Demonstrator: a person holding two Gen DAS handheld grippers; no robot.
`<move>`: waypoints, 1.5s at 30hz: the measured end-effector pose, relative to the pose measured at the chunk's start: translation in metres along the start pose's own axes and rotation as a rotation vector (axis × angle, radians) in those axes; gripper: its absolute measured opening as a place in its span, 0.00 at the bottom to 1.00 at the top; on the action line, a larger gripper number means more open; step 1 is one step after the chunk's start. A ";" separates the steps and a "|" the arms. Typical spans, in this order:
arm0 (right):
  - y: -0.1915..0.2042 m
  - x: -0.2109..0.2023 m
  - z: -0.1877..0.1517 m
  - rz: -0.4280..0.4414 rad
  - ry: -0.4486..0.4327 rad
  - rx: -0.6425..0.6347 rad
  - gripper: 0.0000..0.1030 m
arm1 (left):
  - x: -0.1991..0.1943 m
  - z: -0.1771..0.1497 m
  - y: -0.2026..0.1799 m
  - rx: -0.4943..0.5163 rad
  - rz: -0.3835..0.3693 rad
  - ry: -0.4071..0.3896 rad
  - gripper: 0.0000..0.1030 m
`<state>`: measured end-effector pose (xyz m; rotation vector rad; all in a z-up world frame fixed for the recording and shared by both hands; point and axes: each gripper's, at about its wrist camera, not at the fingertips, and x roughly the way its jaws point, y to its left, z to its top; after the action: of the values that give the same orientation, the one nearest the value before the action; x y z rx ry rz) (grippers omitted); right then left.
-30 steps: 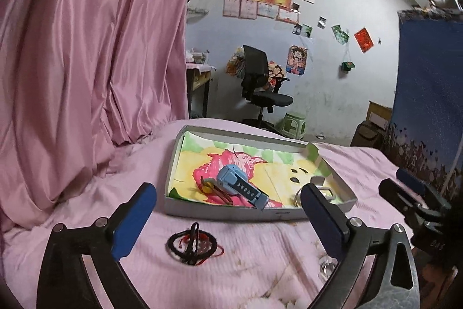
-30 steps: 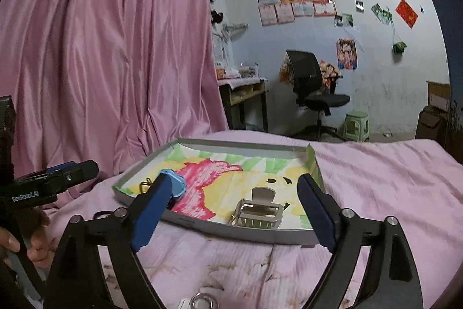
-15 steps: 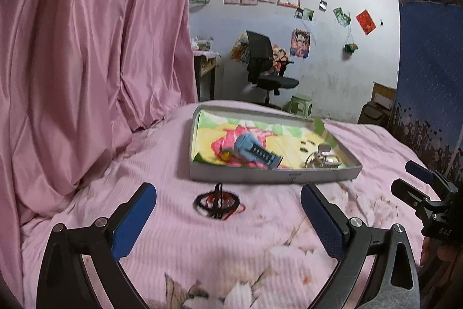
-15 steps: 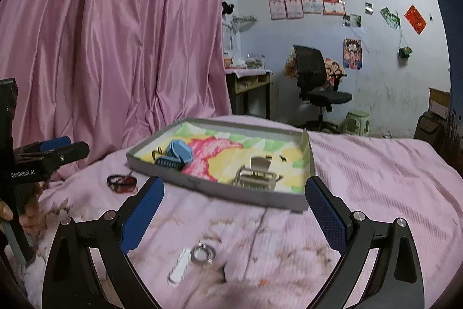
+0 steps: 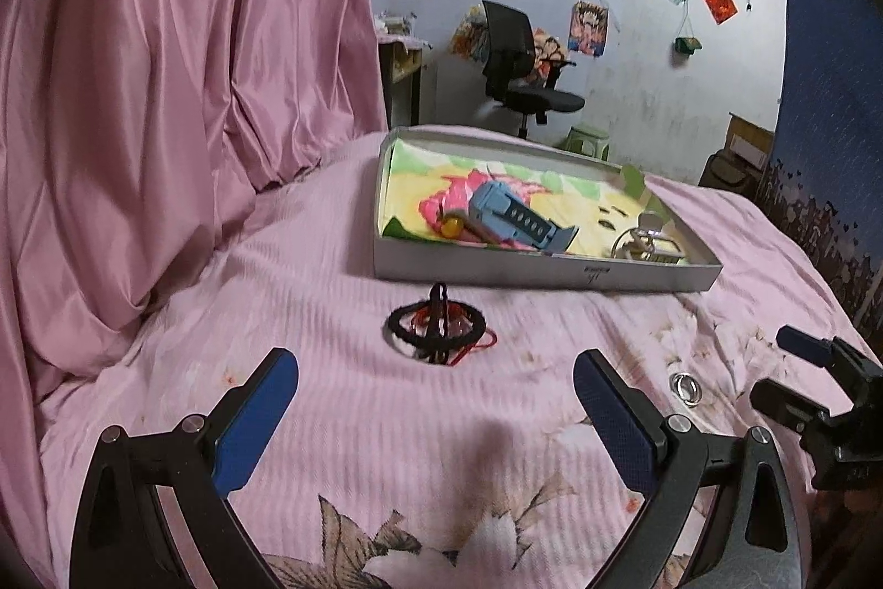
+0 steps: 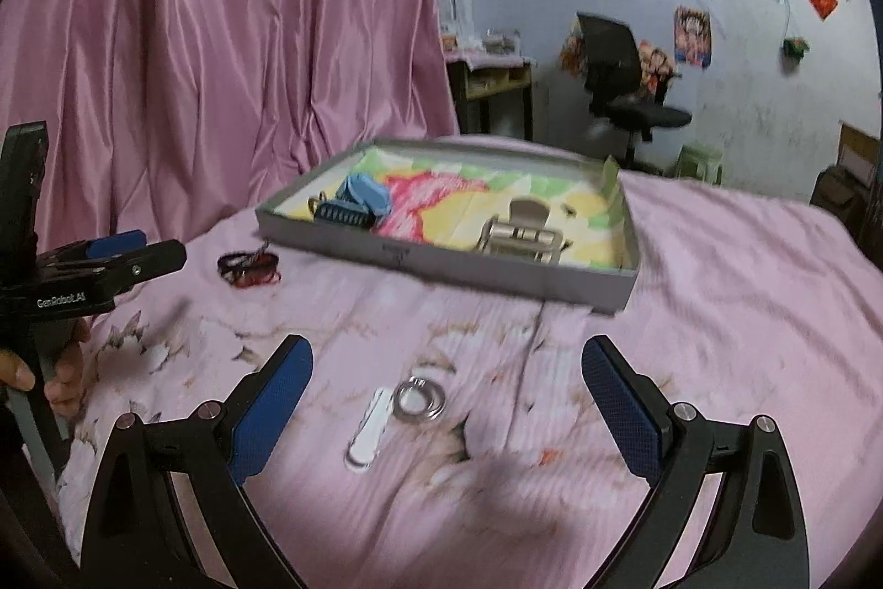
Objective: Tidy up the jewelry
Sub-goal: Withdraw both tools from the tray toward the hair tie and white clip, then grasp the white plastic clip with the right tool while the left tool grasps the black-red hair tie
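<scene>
A shallow grey box tray (image 5: 541, 270) (image 6: 441, 260) with a colourful drawing inside sits on the pink bedspread. In it lie a blue hair clip (image 5: 516, 216) (image 6: 358, 197) and a beige claw clip (image 6: 521, 233) (image 5: 645, 244). A black and red bracelet bundle (image 5: 436, 327) (image 6: 248, 269) lies in front of the tray, just ahead of my open left gripper (image 5: 436, 415). A silver ring (image 6: 422, 398) (image 5: 684, 387) and a white clip (image 6: 370, 429) rest between the wide-open jaws of my right gripper (image 6: 447, 401), untouched.
Pink curtain (image 5: 165, 92) hangs along the left. Beyond the bed stand a black office chair (image 5: 524, 64), a desk (image 6: 491, 86) and a green stool (image 5: 588, 139). A blue patterned hanging (image 5: 828, 120) borders the right side. A hand (image 6: 33, 368) holds the left gripper.
Both grippers have drawn back from the tray and tipped downward. The bracelet bundle, ring and white clip now sit higher in the views, and the right jaws stand slightly wider.
</scene>
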<state>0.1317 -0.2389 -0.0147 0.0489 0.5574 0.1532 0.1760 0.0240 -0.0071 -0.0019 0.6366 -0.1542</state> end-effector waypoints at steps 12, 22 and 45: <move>0.010 0.034 -0.023 0.101 0.200 0.052 0.62 | 0.014 -0.001 0.003 -0.007 -0.003 0.064 0.98; 0.018 0.050 -0.035 0.146 0.292 0.081 0.30 | 0.030 0.001 0.000 0.012 -0.014 0.096 0.93; 0.027 0.092 -0.016 0.190 0.276 0.089 0.13 | 0.055 0.010 0.020 -0.146 -0.143 0.122 0.42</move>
<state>0.1970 -0.1976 -0.0741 0.1693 0.8352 0.3236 0.2280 0.0353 -0.0324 -0.1801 0.7687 -0.2466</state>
